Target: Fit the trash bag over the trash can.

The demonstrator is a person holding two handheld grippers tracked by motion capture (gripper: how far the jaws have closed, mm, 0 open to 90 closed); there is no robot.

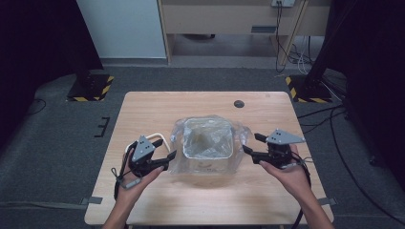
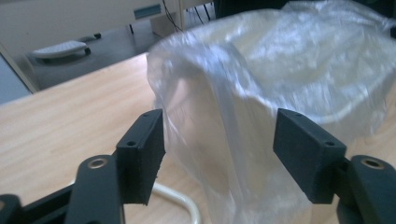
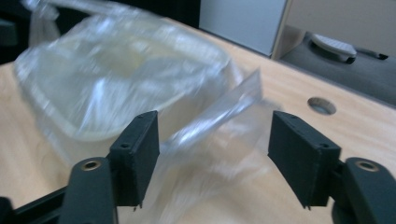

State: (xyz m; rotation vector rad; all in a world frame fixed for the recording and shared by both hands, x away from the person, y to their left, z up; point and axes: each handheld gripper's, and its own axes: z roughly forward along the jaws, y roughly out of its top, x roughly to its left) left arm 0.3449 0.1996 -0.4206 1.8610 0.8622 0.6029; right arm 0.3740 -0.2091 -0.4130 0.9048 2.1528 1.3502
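Bin liner draped, both tongs let go

Bin (image 1: 208, 138) sits near the middle of the wooden table (image 1: 157, 107), pale and square, a clear plastic bag (image 1: 208, 125) lining it and folded out over its rim. I use the bin as my landmark.

My left gripper (image 1: 168, 158) hangs just off the bin's near-left corner, its jaws standing wide with nothing clamped. In the left gripper view the bag (image 2: 280, 60) hangs over the bin's wall between the two black pads (image 2: 140, 149), but neither pad presses on it.

My right gripper (image 1: 250, 144) is just off the bin's right side, jaws wide as well. In the right gripper view a loose flap of the bag (image 3: 219, 116) lies in the gap between its pads (image 3: 299, 154); I see no pinch on it. The bin (image 3: 116, 84) sits beyond, blurred.

A white handle loop (image 1: 160, 138) lies on the table at the bin's left, beside the left gripper. A round cable hole (image 1: 239, 104) shows in the table beyond the bin, to its right.
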